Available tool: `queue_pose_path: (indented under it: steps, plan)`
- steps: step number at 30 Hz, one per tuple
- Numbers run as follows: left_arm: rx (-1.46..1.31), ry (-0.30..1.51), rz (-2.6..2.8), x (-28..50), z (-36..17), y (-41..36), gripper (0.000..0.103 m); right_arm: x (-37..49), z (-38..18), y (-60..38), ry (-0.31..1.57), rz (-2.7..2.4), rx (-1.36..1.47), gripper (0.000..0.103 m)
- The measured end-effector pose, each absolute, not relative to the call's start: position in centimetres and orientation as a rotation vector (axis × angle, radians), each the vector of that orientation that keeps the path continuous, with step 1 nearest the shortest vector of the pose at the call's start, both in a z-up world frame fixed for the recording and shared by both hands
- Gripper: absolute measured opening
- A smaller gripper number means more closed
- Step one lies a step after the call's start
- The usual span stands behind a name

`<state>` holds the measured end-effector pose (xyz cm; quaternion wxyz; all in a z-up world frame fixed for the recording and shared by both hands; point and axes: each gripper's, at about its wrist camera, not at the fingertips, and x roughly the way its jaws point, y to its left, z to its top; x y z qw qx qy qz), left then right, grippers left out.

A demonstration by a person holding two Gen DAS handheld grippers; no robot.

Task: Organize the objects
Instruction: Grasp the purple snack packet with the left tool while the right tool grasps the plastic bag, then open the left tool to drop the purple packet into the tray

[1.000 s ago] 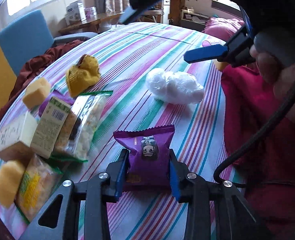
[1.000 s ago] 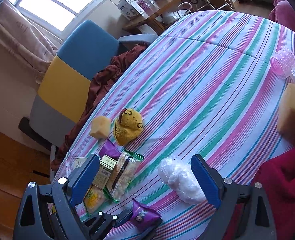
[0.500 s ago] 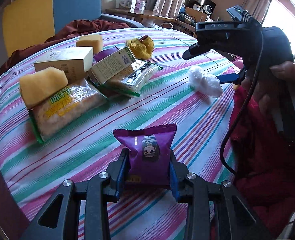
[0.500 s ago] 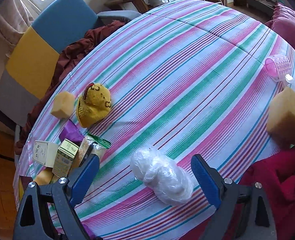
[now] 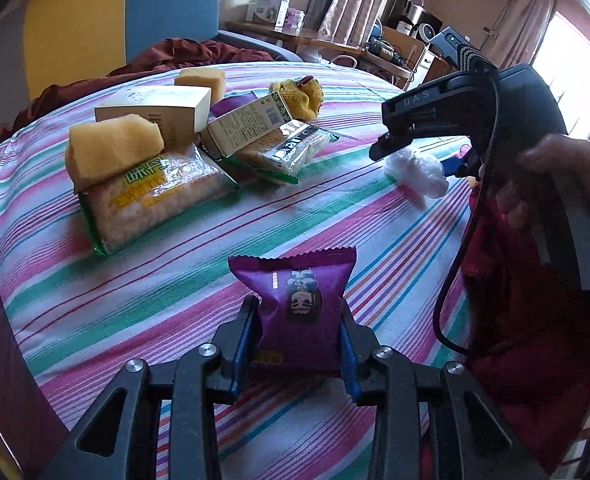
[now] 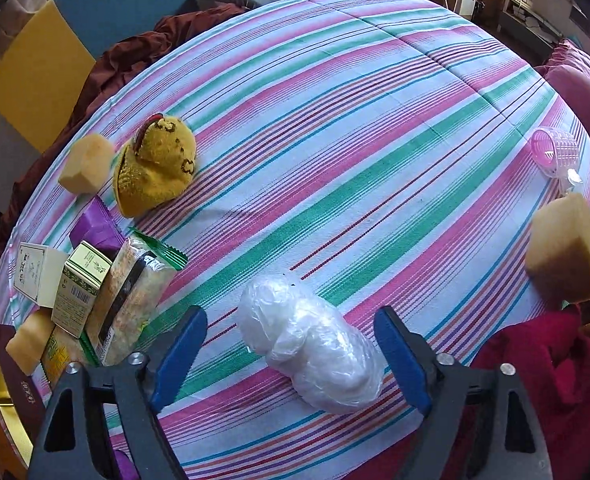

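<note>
My left gripper (image 5: 298,312) is shut on a purple snack packet (image 5: 295,292), held just above the striped tablecloth (image 5: 175,280) near its front edge. In the right wrist view my right gripper (image 6: 291,332) points down over a white plastic bundle (image 6: 315,352) that lies on the cloth. The bundle sits between the blue pads (image 6: 183,344), and the jaws are closing on it. A gap still shows on the left side. The left wrist view shows the same bundle (image 5: 415,168) under the right gripper, with a hand on its handle.
A pile sits at the table's left: two boxes (image 6: 81,280), snack bags (image 5: 155,196), yellow sponges (image 5: 111,148) and a yellow knitted cap (image 6: 155,168). A pink roller (image 6: 555,152) and another sponge (image 6: 563,252) lie at the right edge. A red cloth (image 6: 535,380) is nearby.
The right gripper came down over the white bundle and its jaws narrowed around it. The left gripper swung round with the purple packet, so the snack pile now lies straight ahead.
</note>
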<state>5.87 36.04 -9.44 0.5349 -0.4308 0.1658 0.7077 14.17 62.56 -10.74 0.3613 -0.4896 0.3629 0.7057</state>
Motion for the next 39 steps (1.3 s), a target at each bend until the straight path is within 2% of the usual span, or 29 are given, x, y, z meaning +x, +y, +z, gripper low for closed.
queue_pose_path:
  steps: [1,2,15,22,27,31,39]
  plan:
    - [-1.027,0.394,1.688,5.9,-9.5,36.0,0.038,14.1,-10.8,62.5,0.921,1.816,-1.273,0.054]
    - [-1.028,0.393,1.689,5.9,-9.5,36.0,0.038,13.9,-11.0,62.4,0.905,1.811,-1.29,0.048]
    - [-1.01,0.431,1.715,6.2,-9.2,36.0,0.036,12.3,-11.2,61.2,0.819,1.928,-1.38,0.046]
    - [-0.968,0.404,1.766,6.3,-6.4,33.1,0.036,12.3,-11.2,61.1,0.763,1.925,-1.405,0.046]
    - [-0.927,0.337,1.886,3.9,-2.5,28.8,0.037,11.8,-11.1,60.3,0.745,1.923,-1.407,0.046]
    - [-0.963,0.24,2.053,-0.9,-0.5,22.7,0.037,11.8,-11.0,60.1,0.741,1.923,-1.407,0.046]
    - [-1.25,0.207,2.327,-8.5,-4.6,11.4,0.037,11.5,-10.9,58.4,0.716,1.923,-1.416,0.046]
